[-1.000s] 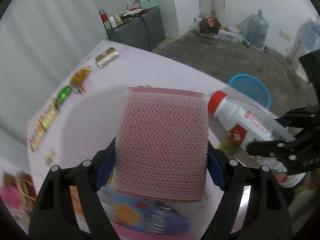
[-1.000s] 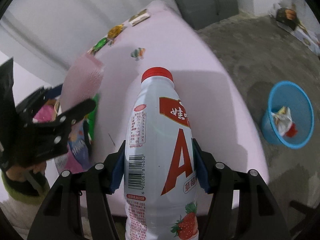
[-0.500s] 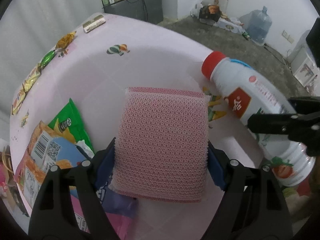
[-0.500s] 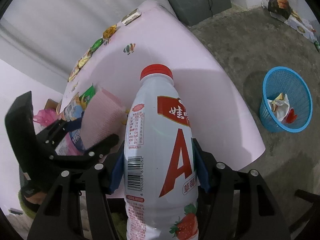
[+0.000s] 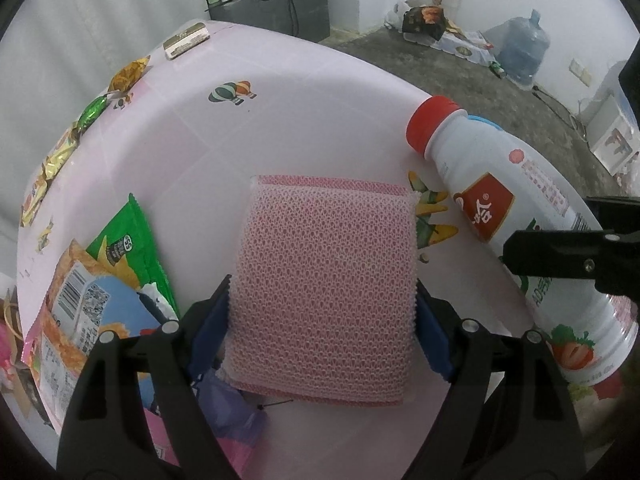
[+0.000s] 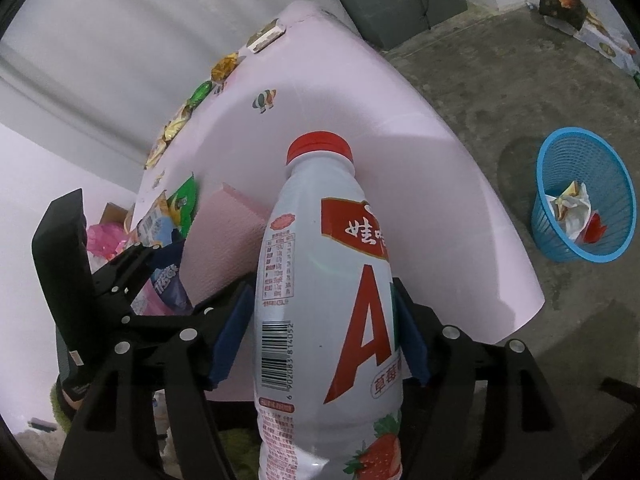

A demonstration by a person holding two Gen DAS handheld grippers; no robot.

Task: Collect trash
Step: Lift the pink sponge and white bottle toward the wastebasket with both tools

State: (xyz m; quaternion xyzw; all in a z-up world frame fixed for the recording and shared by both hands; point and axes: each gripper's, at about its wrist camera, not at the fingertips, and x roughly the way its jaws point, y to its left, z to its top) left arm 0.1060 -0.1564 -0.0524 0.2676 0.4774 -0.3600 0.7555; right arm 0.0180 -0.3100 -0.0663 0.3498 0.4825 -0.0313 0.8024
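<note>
My left gripper (image 5: 322,288) is shut on a pink mesh sponge (image 5: 328,280), held just above the pink table (image 5: 300,120); its blue pads press both sides. A white drink bottle (image 6: 320,280) with a red cap sits between the blue pads of my right gripper (image 6: 324,296), whose jaws are opening; the pads stand slightly off its sides. The bottle (image 5: 500,200) lies tilted at the table's right edge, cap toward the table's middle. In the right wrist view the sponge (image 6: 228,240) is just left of the bottle.
A green wrapper (image 5: 128,240) and an orange-and-blue snack bag (image 5: 72,308) lie left of the sponge. Several candy wrappers (image 5: 92,112) line the table's far left edge. A blue basket (image 6: 560,248) with crumpled trash stands on the floor to the right.
The left gripper sank toward the table with the sponge, bringing the snack wrappers into view. The right gripper's pads have spread slightly away from the bottle.
</note>
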